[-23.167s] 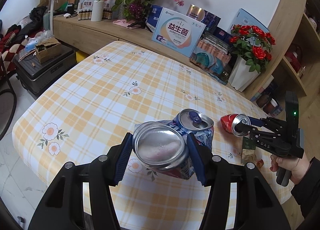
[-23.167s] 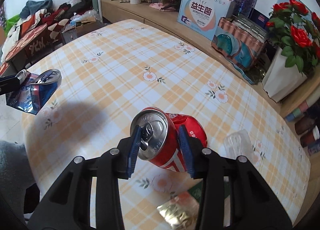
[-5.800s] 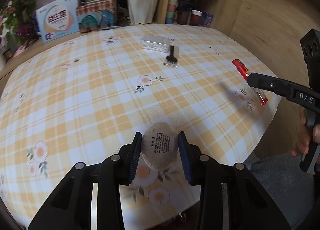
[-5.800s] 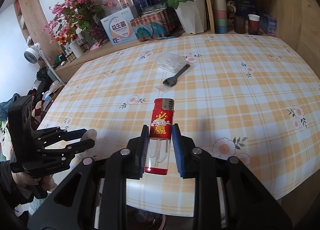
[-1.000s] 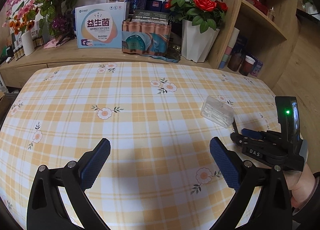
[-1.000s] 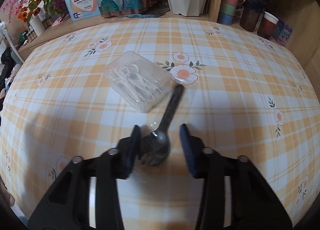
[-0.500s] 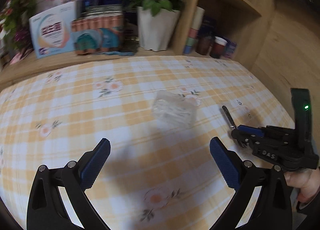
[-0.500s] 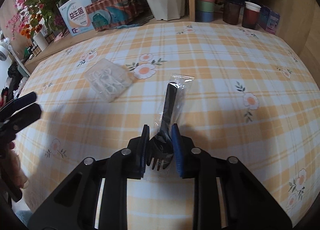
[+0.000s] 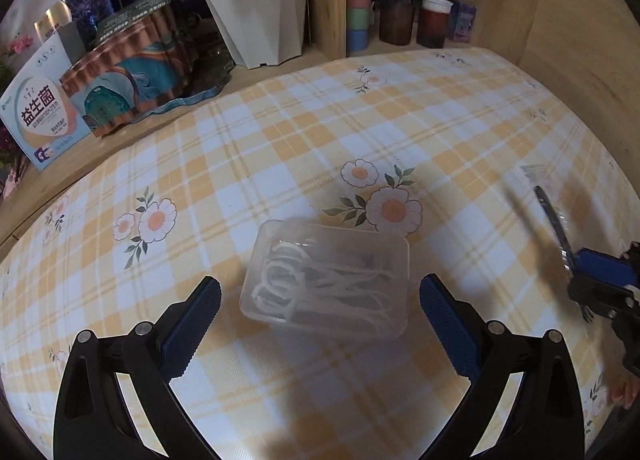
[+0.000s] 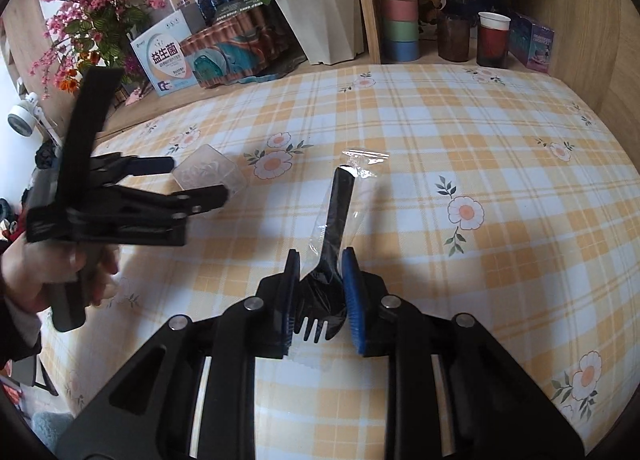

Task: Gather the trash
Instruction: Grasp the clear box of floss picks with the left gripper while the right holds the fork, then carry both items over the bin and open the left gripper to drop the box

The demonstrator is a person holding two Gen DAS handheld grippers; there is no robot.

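Clear plastic box (image 9: pixel 326 284) of white picks on the checked tablecloth (image 9: pixel 280 148), between the wide-apart jaws of the left gripper (image 9: pixel 320 312), untouched. Right-wrist view: right gripper (image 10: pixel 320 292) clamped on a black wrapped fork (image 10: pixel 332 244), raised beside that box (image 10: pixel 208 172).

Box (image 9: pixel 326 280) on table (image 9: pixel 280 132) — fork (image 10: pixel 332 228) rightward

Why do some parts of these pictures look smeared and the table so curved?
Left wrist view: the fisheye lens bows the checked tablecloth; the clear plastic box is slightly soft, and the wrapped fork streaks from motion. Right wrist view: the left tool is motion-blurred, while the fork there looks sharp.
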